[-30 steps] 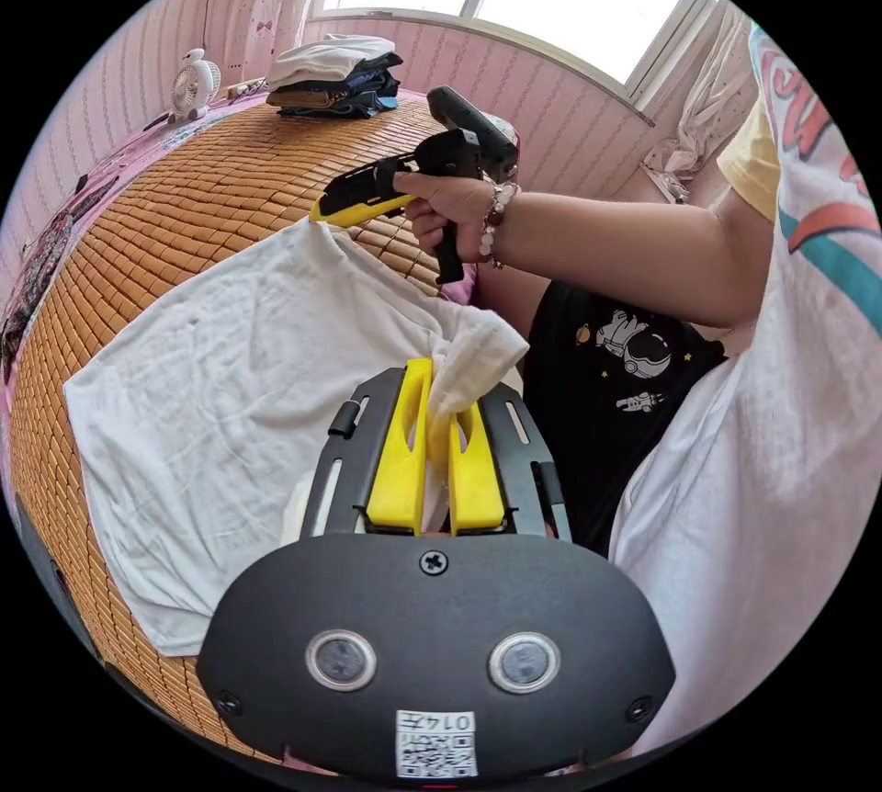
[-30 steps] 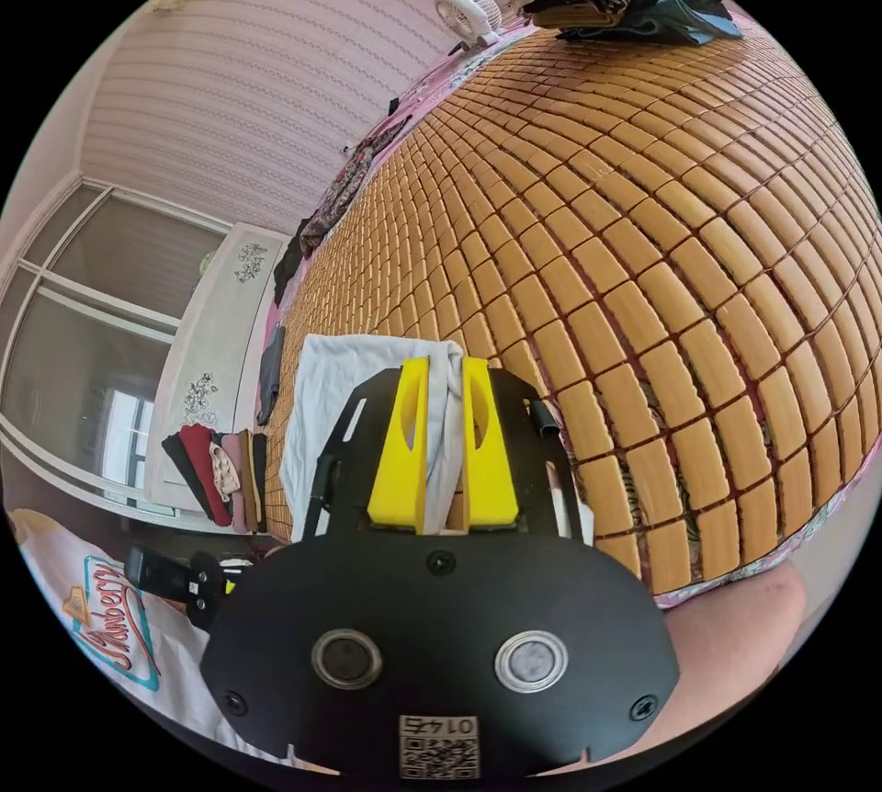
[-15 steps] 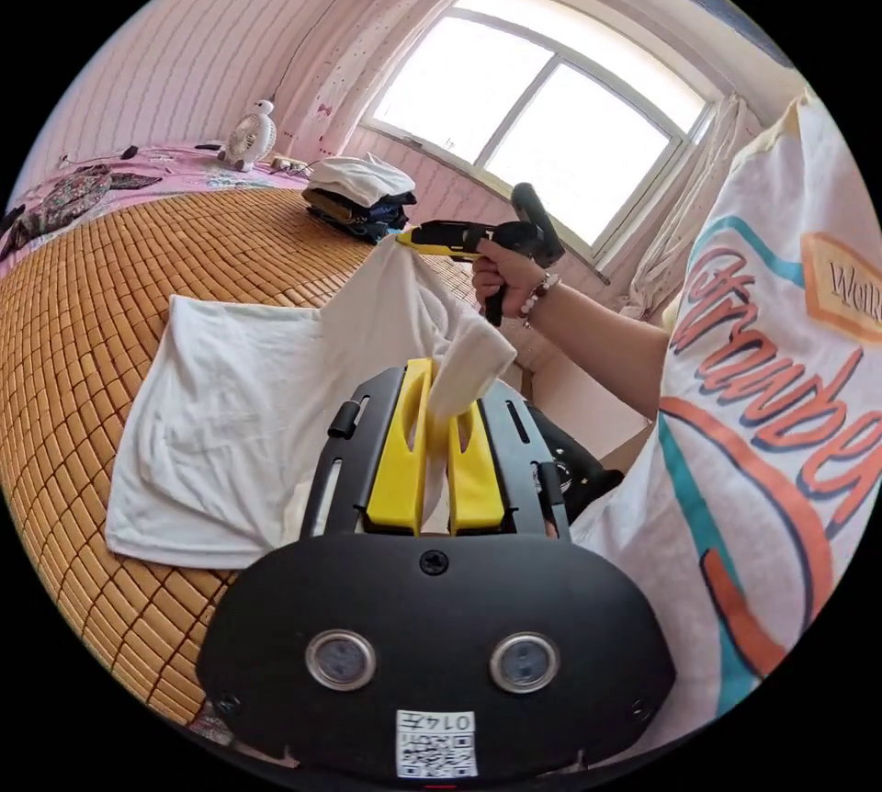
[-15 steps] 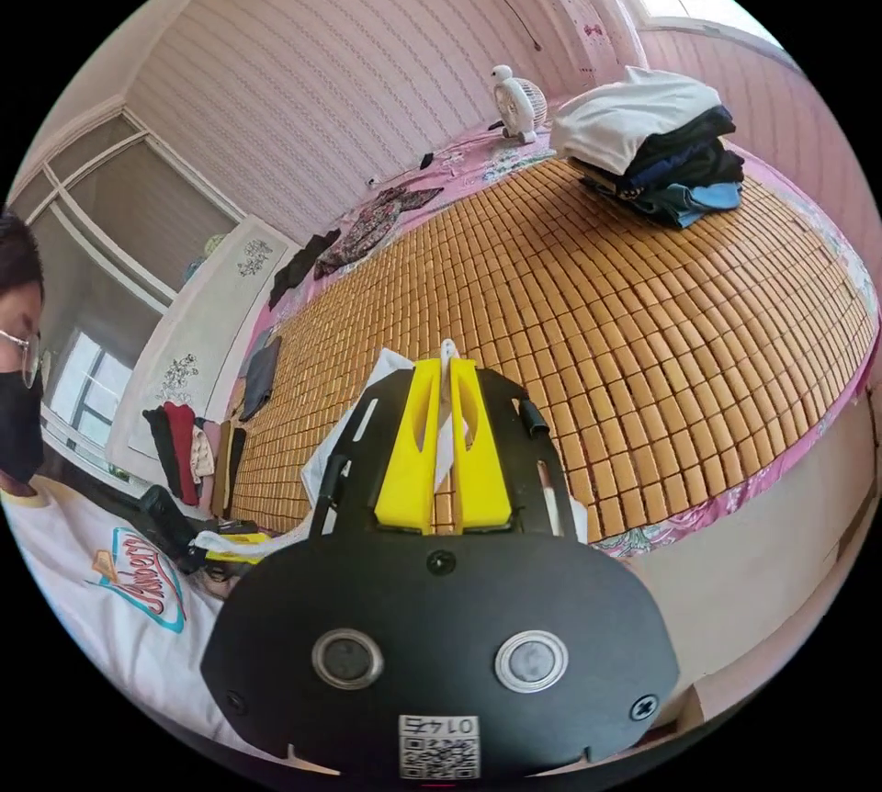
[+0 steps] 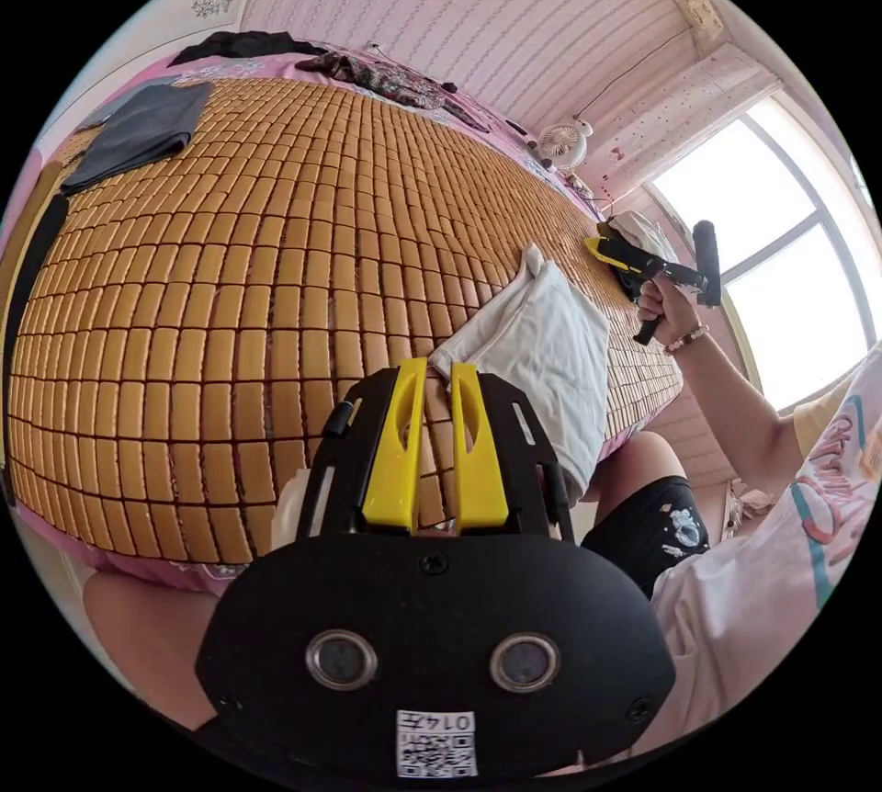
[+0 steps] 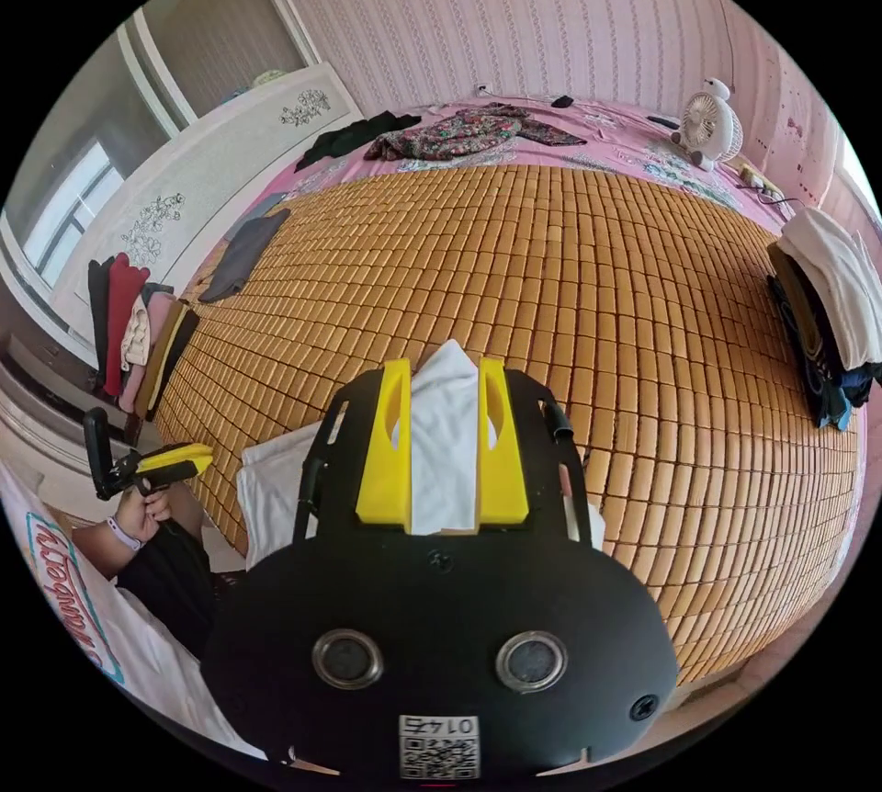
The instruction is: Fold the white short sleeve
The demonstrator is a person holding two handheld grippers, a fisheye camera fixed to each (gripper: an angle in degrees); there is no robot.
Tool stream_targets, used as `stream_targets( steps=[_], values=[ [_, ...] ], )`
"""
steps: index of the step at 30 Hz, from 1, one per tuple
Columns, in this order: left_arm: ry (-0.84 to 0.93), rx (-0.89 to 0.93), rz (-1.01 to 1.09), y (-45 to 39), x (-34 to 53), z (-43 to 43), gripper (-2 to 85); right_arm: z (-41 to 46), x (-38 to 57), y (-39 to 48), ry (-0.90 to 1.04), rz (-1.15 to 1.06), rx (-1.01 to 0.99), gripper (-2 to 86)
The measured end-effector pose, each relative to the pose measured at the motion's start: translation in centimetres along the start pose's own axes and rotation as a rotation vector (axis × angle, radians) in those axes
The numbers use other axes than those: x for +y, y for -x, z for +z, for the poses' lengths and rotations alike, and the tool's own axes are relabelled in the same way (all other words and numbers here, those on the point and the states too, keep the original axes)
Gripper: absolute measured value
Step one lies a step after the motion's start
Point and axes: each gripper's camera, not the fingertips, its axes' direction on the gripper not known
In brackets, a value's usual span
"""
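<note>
Both grippers' jaws spread over white shirt (image 5: 551, 342) on bamboo mat (image 5: 230, 277), pink walls (image 6: 514, 2).

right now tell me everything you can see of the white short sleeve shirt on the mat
The white short sleeve shirt is plain, soft-looking cloth, folded into a narrow bundle with layered edges at one end. It lies flat on the woven bamboo mat near the mat's edge, close to the person's knee. The left gripper sits by its corner, jaws slightly apart with mat showing between them. The right gripper hovers over it with jaws parted, white cloth showing between them.
</note>
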Motion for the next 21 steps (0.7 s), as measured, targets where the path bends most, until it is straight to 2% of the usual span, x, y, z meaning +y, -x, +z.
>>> stream_targets(
  steps=[5, 8, 11, 15, 21],
  values=[
    [0.088, 0.005, 0.067, -3.2, -1.7, 2.3, 7.7, 5.4, -1.4, 0.7, 0.167, -0.024, 0.081, 8.6],
    [0.156, -0.035, 0.073, -4.5, -1.9, 3.9, 6.4, 5.1, -1.8, 1.4, 0.138, -0.036, 0.106, 6.5],
    [0.140, -0.102, 0.102, -5.3, -1.8, 3.6, 2.0, 3.9, -1.6, 1.7, 0.101, -0.046, 0.102, 3.4],
    [0.140, -0.081, 0.106, -5.8, -1.2, 2.5, -0.7, 1.5, -0.9, 1.7, 0.036, -0.061, 0.092, 0.3],
    [0.075, -0.064, 0.157, -7.2, -0.8, -0.6, -0.9, -2.7, -0.3, 0.8, -0.083, -0.085, -0.072, -0.7]
  ],
)
